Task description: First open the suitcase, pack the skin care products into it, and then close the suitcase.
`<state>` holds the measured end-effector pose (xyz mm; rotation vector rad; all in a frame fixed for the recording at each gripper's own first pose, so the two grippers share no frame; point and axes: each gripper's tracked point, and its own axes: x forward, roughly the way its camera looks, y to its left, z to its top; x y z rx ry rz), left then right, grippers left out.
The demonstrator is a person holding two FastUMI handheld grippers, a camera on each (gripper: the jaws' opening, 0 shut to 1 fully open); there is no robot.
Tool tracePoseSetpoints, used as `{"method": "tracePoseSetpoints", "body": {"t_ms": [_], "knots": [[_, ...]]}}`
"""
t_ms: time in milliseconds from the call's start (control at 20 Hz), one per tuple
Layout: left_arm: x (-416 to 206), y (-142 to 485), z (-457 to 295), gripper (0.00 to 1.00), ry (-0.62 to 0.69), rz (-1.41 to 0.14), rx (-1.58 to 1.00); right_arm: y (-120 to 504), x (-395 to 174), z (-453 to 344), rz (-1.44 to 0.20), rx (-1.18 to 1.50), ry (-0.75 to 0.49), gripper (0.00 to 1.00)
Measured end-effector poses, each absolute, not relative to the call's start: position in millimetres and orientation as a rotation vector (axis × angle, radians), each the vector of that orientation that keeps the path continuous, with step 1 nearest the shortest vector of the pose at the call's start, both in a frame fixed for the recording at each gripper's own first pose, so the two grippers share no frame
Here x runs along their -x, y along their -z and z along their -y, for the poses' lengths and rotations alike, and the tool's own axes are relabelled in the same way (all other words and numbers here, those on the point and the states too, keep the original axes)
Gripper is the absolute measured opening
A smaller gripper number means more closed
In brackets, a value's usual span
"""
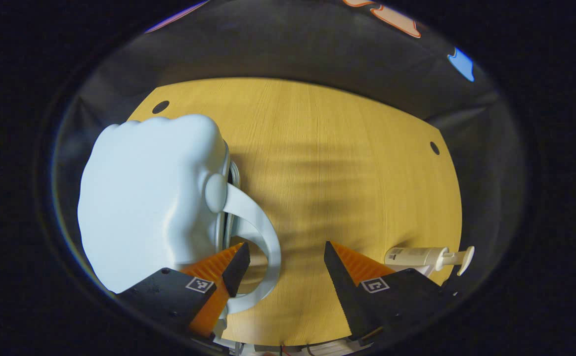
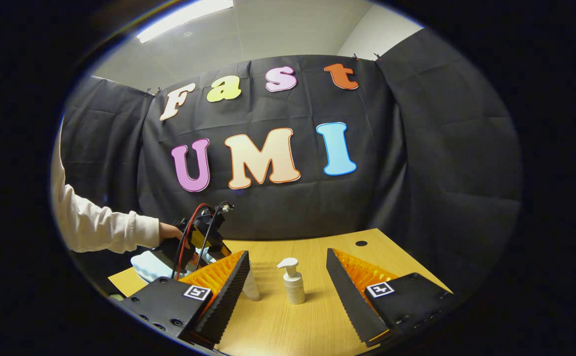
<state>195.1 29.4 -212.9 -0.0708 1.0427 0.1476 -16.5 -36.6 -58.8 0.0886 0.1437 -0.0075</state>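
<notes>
Step in hand: we judge it to be opening the suitcase (image 1: 149, 198), which lies shut on the table (image 1: 347, 163), left of centre in the left gripper view.
Technique: we would slip one finger under the handle (image 1: 260, 232) near the seam and lift steadily.
Left gripper (image 1: 285, 259): spread wide, empty, tilted down over the handle.
Right gripper (image 2: 288, 272): spread wide, empty, level, facing the pump bottle (image 2: 292, 284) standing upright.
Sleeve (image 2: 100, 225): reaches in from the left in the right gripper view.

In the left gripper view, the suitcase (image 1: 149, 198) is lying on the bench (image 1: 337, 163) at left, the pump bottle (image 1: 428, 257) standing well apart at right.
</notes>
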Motion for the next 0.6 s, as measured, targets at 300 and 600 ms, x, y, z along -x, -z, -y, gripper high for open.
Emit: {"method": "tracePoseSetpoints", "body": {"t_ms": [300, 600], "knots": [[-199, 235, -49, 0.46, -0.242, -1.117, 0.051, 70, 19, 49, -0.175, -0.095, 0.025, 0.96], [-200, 241, -45, 0.06, -0.225, -1.144, 0.102, 78, 17, 53, -0.2, -0.1, 0.028, 0.98]]}}
